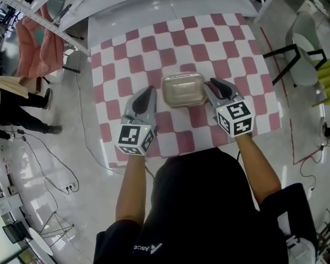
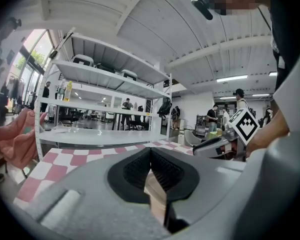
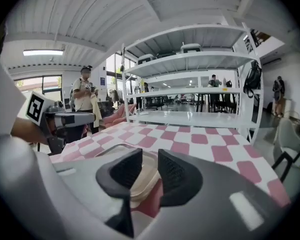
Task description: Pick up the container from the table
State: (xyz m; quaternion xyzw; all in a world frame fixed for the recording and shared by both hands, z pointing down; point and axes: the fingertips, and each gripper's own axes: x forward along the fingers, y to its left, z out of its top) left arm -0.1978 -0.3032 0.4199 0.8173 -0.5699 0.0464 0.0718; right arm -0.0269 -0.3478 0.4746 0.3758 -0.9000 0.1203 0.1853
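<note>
**A:** What's the biggest thing?

**B:** The worktop (image 1: pixel 209 34), under a pink-and-white checked cloth, spreading below and ahead of both grippers.

**A:** And the container?

**B:** The tan, lidded container (image 1: pixel 183 88) sits on the cloth between the 2 grippers (just right of the left one, just left of the right one).

**A:** Left gripper?

**B:** The left gripper (image 1: pixel 150 90) has its jaws closed tip to tip, just beside the container's edge.

**A:** Right?

**B:** The right gripper (image 1: pixel 214 83) has its jaws parted, with the container's rim showing in the gap and the pads not pressing it.
</note>
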